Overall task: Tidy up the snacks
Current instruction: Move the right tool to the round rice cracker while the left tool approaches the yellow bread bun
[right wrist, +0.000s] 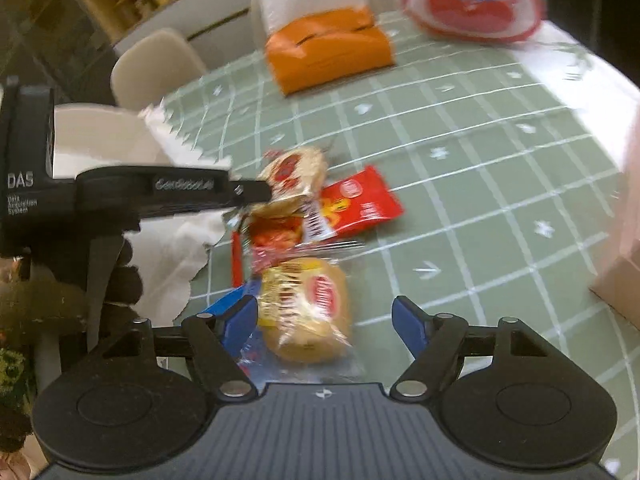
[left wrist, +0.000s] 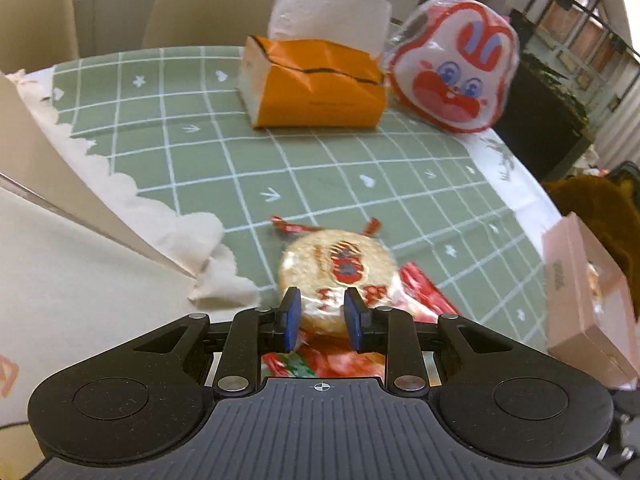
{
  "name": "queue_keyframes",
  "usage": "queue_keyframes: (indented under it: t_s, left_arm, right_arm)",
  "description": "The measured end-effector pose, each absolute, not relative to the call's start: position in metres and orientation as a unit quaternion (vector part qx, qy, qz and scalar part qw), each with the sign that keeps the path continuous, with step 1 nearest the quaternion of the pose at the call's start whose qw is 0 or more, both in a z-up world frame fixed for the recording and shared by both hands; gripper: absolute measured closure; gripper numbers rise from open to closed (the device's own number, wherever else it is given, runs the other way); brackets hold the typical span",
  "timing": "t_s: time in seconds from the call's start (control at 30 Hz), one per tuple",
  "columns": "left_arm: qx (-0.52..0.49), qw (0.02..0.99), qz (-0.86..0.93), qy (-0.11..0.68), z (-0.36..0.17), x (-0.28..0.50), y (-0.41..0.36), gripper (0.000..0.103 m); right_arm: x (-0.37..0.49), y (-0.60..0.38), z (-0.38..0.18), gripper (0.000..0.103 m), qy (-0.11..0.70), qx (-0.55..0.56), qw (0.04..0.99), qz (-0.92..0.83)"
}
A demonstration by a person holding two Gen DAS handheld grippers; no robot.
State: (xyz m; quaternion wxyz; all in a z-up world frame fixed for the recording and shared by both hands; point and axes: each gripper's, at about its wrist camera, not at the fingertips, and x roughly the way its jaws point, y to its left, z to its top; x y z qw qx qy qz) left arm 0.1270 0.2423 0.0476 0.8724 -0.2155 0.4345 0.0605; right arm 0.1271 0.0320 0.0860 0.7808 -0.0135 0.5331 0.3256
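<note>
A round rice cracker in a clear wrapper [left wrist: 336, 264] is lifted slightly over a pile of red snack packets [left wrist: 420, 292] on the green checked tablecloth [left wrist: 200, 140]. My left gripper [left wrist: 320, 300] is shut on the cracker's near edge, its blue pads pinching the wrapper. The right wrist view shows that gripper [right wrist: 264, 192] from the side, holding the cracker [right wrist: 296, 172] above a red packet [right wrist: 360, 200]. My right gripper [right wrist: 324, 312] stands open, with a wrapped golden bun [right wrist: 308, 312] between its fingers and a gap on the right side.
An orange tissue pack [left wrist: 316, 88] and a white bag with a red rabbit face [left wrist: 452, 64] stand at the far side. A pink box [left wrist: 584, 292] lies at the right edge, and a large white box [left wrist: 60, 240] on the left. Beige chairs [left wrist: 208, 4] stand behind the table.
</note>
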Motion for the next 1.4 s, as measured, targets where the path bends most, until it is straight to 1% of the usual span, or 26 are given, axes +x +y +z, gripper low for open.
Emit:
queue_keyframes:
  t_s: [0.07, 0.1, 0.13, 0.17, 0.3, 0.37, 0.6, 0.77, 0.8, 0.83, 0.87, 0.9, 0.93, 1.13, 1.23, 1.4]
  left_arm:
    - [-0.227, 0.87, 0.066, 0.432, 0.046, 0.128, 0.244, 0.075]
    - [-0.227, 0.871, 0.065, 0.431, 0.046, 0.128, 0.244, 0.075]
    - [-0.223, 0.872, 0.062, 0.431, 0.047, 0.128, 0.241, 0.075]
    - [-0.217, 0.874, 0.056, 0.431, 0.047, 0.129, 0.238, 0.075]
    - [-0.204, 0.876, 0.025, 0.436, 0.048, 0.132, 0.221, 0.075]
    - [-0.206, 0.872, 0.0, 0.444, 0.048, 0.132, 0.21, 0.075]
    - [-0.179, 0.868, -0.069, 0.458, 0.052, 0.117, 0.152, 0.075]
    - [-0.197, 0.843, -0.129, 0.484, 0.046, 0.103, 0.118, 0.075]
    - [-0.201, 0.841, -0.128, 0.486, 0.045, 0.099, 0.116, 0.075]
    - [-0.205, 0.843, -0.118, 0.484, 0.046, 0.091, 0.114, 0.075]
    - [-0.204, 0.846, -0.103, 0.481, 0.048, 0.084, 0.114, 0.075]
    - [-0.198, 0.851, -0.079, 0.479, 0.052, 0.075, 0.115, 0.075]
    - [-0.193, 0.855, -0.051, 0.479, 0.055, 0.065, 0.118, 0.075]
    - [-0.192, 0.854, 0.08, 0.477, 0.068, 0.017, 0.152, 0.075]
    - [-0.226, 0.839, 0.106, 0.484, 0.062, 0.003, 0.172, 0.075]
    - [-0.256, 0.831, 0.099, 0.484, 0.055, -0.006, 0.171, 0.075]
  right_arm:
    - [0.128, 0.038, 0.079, 0.029, 0.537, -0.021, 0.777, 0.329]
    - [0.127, 0.035, 0.077, 0.031, 0.539, -0.017, 0.775, 0.329]
    - [0.126, 0.03, 0.077, 0.042, 0.54, -0.008, 0.774, 0.331]
    - [0.125, 0.025, 0.078, 0.048, 0.541, -0.001, 0.772, 0.333]
    - [0.12, -0.004, 0.082, 0.061, 0.539, 0.001, 0.78, 0.319]
    - [0.118, -0.024, 0.083, 0.063, 0.541, 0.006, 0.785, 0.302]
    - [0.105, -0.089, 0.085, 0.063, 0.53, 0.004, 0.812, 0.243]
    - [0.1, -0.118, 0.085, 0.062, 0.531, 0.017, 0.819, 0.216]
    - [0.099, -0.119, 0.087, 0.057, 0.528, 0.015, 0.821, 0.215]
    - [0.097, -0.12, 0.09, 0.046, 0.525, 0.014, 0.824, 0.214]
    - [0.096, -0.119, 0.093, 0.04, 0.52, 0.013, 0.827, 0.215]
    - [0.094, -0.12, 0.095, 0.031, 0.516, 0.012, 0.829, 0.217]
    - [0.092, -0.117, 0.097, 0.028, 0.513, 0.009, 0.829, 0.221]
    - [0.091, -0.099, 0.095, 0.028, 0.509, -0.005, 0.829, 0.23]
    - [0.092, -0.091, 0.096, 0.028, 0.502, 0.002, 0.832, 0.235]
    - [0.102, -0.067, 0.107, 0.028, 0.483, -0.006, 0.84, 0.247]
